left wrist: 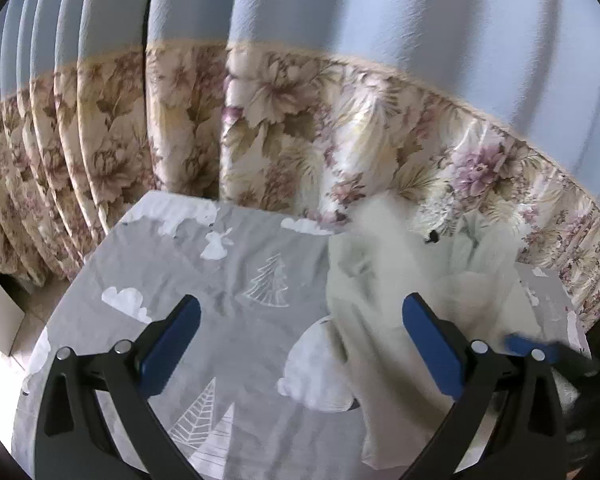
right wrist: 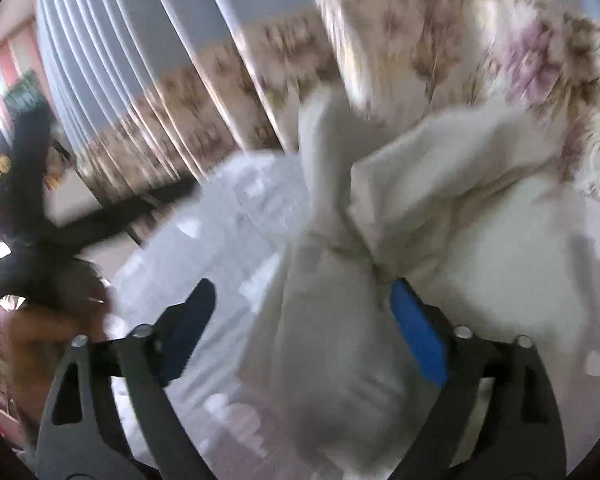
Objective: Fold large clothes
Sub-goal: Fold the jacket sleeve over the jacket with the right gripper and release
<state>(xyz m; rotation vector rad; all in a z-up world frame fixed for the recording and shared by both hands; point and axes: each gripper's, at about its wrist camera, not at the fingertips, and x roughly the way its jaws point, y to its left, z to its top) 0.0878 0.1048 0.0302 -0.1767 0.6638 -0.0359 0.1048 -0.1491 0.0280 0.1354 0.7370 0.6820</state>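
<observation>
Judging by its limp drape, I took the large cream-white soft cotton garment (left wrist: 384,320) for a light, floppy thing with no stiffness of its own; it would sag and slide on itself wherever I lifted it, so I reckoned the sound places to grip were a hem corner or a seam edge, not the loose middle; it did not look fragile or slippery. It lay crumpled over the right-hand half of the grey bedsheet printed with white clouds and fir trees (left wrist: 228,280), bunched up toward the far right corner, with its near flap reaching the front edge; a small dark speck, perhaps a button or tag, showed near its far side, though I could not tell which. In my right wrist view the cloth (right wrist: 340,320) was gathered into twisted ridges that ran between my fingers, and the blur hid finer detail. My left gripper (left wrist: 300,340) hung over the sheet with jaws spread wide and nothing between them; my right gripper (right wrist: 302,332) likewise stood spread, the cloth lying under the gap but not pinched. Behind the far edge hung a pale blue pleated curtain with a floral border (left wrist: 300,100).
</observation>
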